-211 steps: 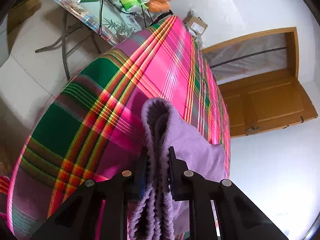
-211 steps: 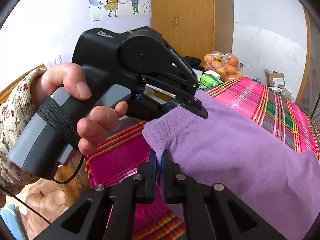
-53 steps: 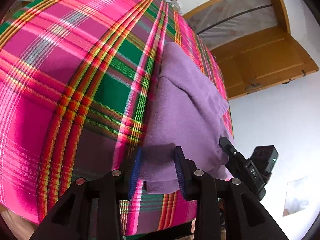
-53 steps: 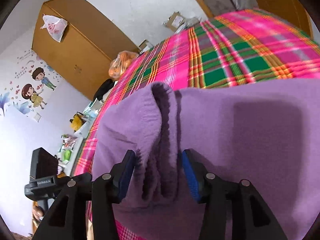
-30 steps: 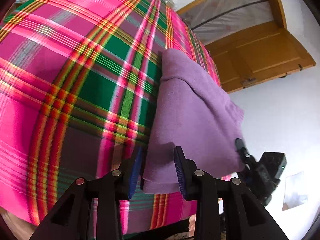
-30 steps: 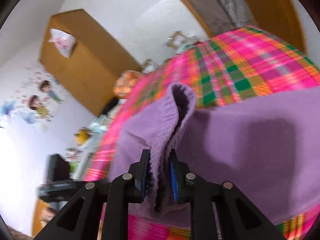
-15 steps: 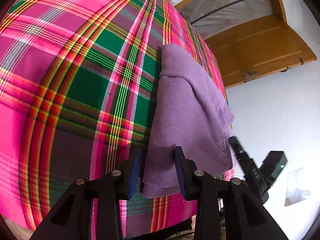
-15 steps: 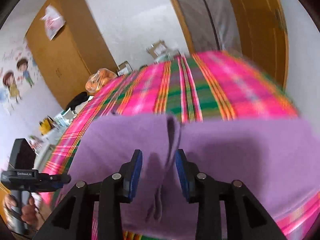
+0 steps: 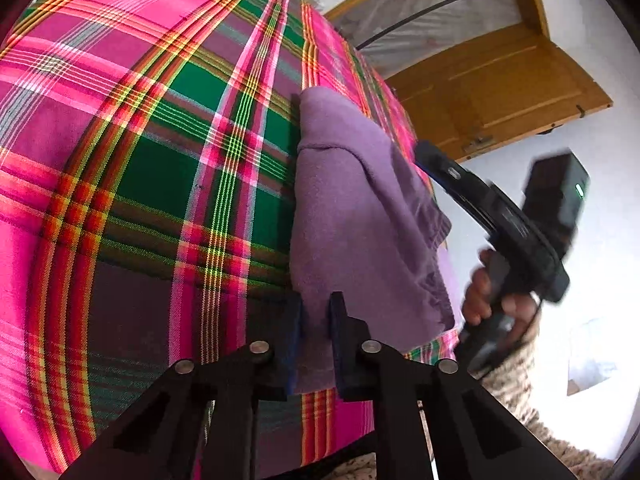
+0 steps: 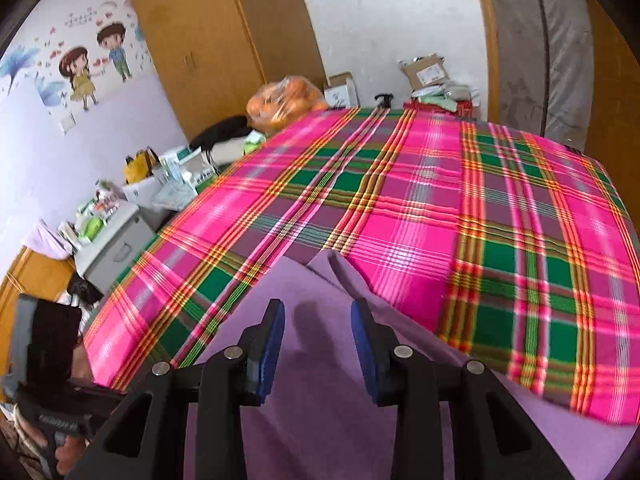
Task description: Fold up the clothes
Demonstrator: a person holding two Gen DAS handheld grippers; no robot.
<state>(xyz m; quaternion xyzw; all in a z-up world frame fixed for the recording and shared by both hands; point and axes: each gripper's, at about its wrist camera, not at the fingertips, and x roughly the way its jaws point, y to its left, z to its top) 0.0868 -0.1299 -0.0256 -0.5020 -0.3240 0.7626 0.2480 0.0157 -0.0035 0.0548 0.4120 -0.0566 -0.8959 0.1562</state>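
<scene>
From the left side you can see the left gripper (image 9: 316, 312) pinching the near edge of the folded purple garment (image 9: 352, 208), and the person's hand (image 9: 500, 300) carrying the right gripper beside it. Only the right view shows the right gripper (image 10: 318, 320) spread wide above the cloth, clasping nothing. The garment lies near the edge of the pink-and-green plaid sheet (image 10: 420, 200), with a wooden wardrobe (image 10: 208, 40) and a bag of oranges (image 10: 286, 100) beyond.

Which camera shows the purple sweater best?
The left wrist view: the purple sweater lies folded on the plaid cloth, nearly all in view. The right wrist view shows only a close patch of it below the open right tongs.
</scene>
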